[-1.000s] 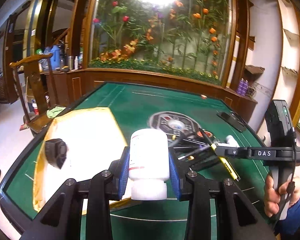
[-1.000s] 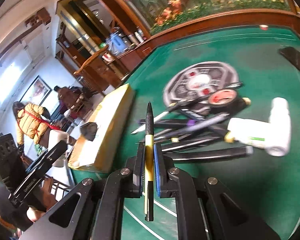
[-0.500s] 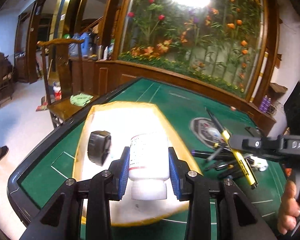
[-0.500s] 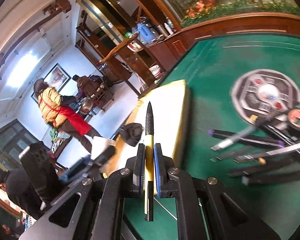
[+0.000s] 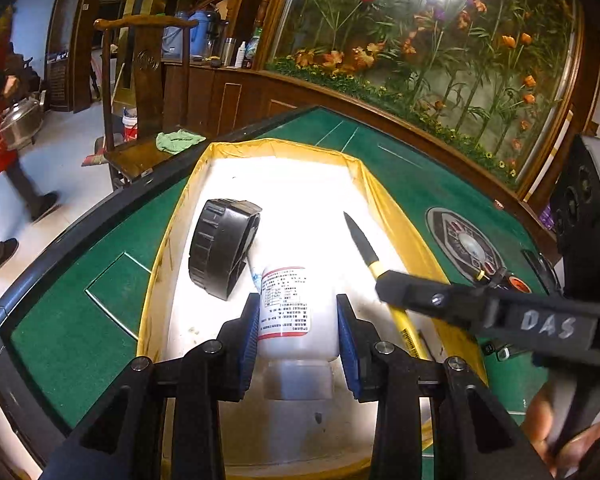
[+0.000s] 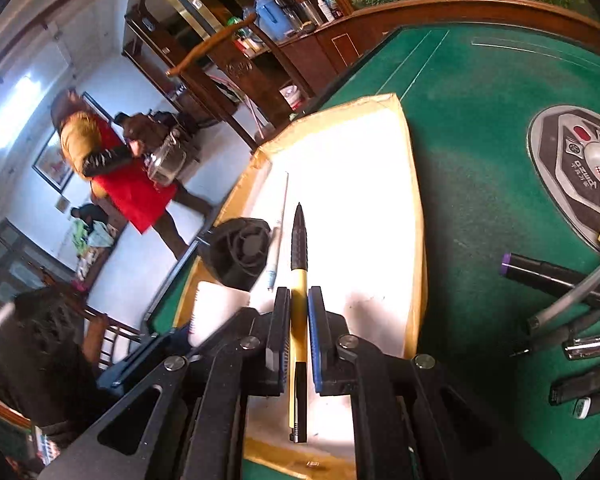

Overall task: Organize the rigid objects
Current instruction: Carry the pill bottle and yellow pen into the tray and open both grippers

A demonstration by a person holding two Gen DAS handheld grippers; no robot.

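My left gripper is shut on a white pill bottle, cap toward the camera, held over the white tray with yellow rim. My right gripper is shut on a yellow and black pen, its black tip pointing forward over the same tray. In the left wrist view the right gripper reaches in from the right with the pen. A black round fan-like part and a thin clear pen lie in the tray beside it.
Several dark markers and pens lie on the green felt table right of the tray, near a round grey control panel. A wooden chair stands past the table's left edge. A person in red walks on the floor beyond.
Both grippers have swung left from the pile of pens to above the tray, each keeping its object. The left gripper sank toward the tray; the black part now looks larger and nearer.
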